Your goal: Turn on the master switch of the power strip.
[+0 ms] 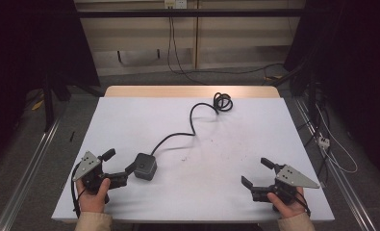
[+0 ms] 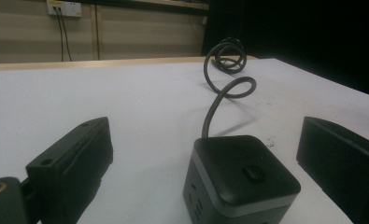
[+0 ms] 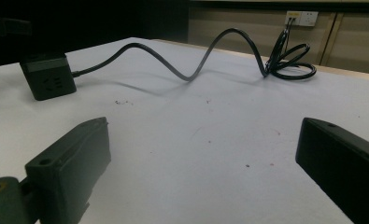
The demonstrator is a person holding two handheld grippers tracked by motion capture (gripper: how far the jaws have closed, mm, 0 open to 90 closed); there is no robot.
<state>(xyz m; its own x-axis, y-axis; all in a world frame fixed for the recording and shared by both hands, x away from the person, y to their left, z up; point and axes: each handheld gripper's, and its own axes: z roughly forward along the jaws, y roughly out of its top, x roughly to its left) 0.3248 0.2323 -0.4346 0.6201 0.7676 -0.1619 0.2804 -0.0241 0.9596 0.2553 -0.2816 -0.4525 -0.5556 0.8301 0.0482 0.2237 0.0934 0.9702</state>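
A dark grey cube power strip (image 1: 145, 166) sits on the white table at the front left, and its black cable (image 1: 193, 119) snakes back to a coil (image 1: 222, 102) near the far edge. My left gripper (image 1: 120, 161) is open, and the cube (image 2: 239, 179) lies just ahead between its jaws, nearer the right one, untouched. At the front right my right gripper (image 1: 257, 173) is open over bare table. From it the cube (image 3: 47, 77) shows far off at the left, with the cable (image 3: 191, 60) and coil (image 3: 289, 65) beyond.
The white table top (image 1: 235, 139) has a wooden strip along its far edge (image 1: 192, 91). Metal rails run along the floor on both sides. A wall socket (image 1: 174, 4) with plugged leads sits on the back wall. Loose cables and a white connector (image 1: 324, 141) lie on the right floor.
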